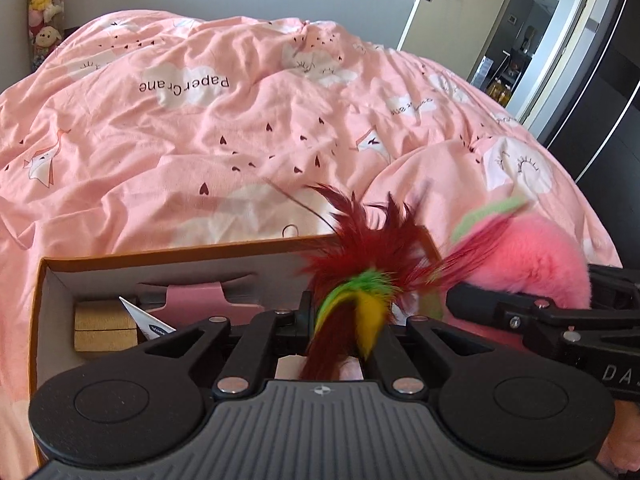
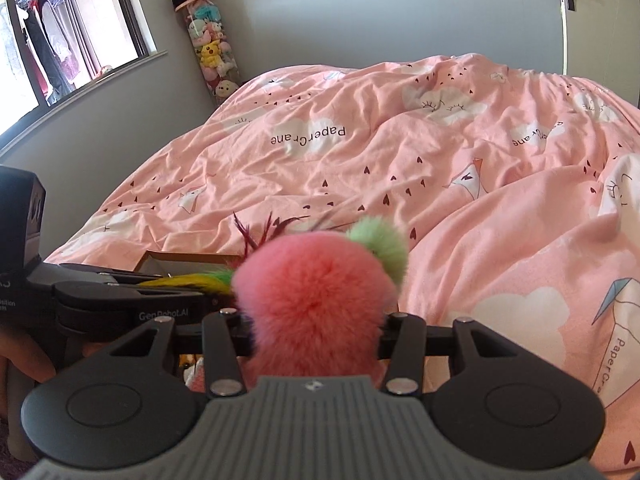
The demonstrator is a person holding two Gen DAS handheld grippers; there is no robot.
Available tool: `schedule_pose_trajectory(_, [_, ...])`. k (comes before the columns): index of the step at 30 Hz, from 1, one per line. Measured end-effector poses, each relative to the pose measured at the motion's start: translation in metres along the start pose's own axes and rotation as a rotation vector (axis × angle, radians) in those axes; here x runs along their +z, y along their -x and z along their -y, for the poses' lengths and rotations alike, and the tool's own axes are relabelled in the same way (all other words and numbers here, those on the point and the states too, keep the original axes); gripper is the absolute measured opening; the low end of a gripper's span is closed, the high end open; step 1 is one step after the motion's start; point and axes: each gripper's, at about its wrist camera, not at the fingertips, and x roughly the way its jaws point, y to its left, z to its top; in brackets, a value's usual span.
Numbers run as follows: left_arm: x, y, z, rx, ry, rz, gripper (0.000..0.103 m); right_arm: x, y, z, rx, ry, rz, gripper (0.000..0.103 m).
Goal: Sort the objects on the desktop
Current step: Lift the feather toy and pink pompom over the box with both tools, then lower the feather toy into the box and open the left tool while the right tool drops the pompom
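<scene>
two soft toys sit side by side over the pink duvet: a feather toy pinched in the left gripper, above an open cardboard box, and a pink pompom clamped in the right gripper. wooden blocks lie inside the box.

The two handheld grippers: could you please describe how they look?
Both are matte black, each with a ribbed grey centre plate, round side discs and silver rivets on the linkage arms. The left gripper carries white "GenRobot.AI" lettering; the right gripper shows white letters "DA".
</scene>
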Motion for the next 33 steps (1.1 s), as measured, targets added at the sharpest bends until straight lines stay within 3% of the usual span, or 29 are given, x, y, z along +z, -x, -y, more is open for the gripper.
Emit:
schedule_pose_trajectory(4, [-0.001,0.000,-0.009,0.019,0.040,-0.014,0.010,0.002,-0.006,0.002,-0.006,0.007,-0.006,0.049])
schedule_pose_trajectory(13, [-0.018,0.045,-0.030,0.073,0.119,0.058,0.022,0.002,-0.012,0.002,-0.012,0.021,-0.017,0.049])
schedule_pose_trajectory(24, [-0.062,0.076,-0.034,0.140,0.143,0.078,0.023,-0.006,-0.031,0.003,-0.028,-0.015,-0.052,0.050])
schedule_pose_trajectory(33, [-0.079,0.082,-0.041,0.144,0.211,0.061,0.025,-0.007,-0.028,-0.006,-0.052,0.015,-0.040,0.053])
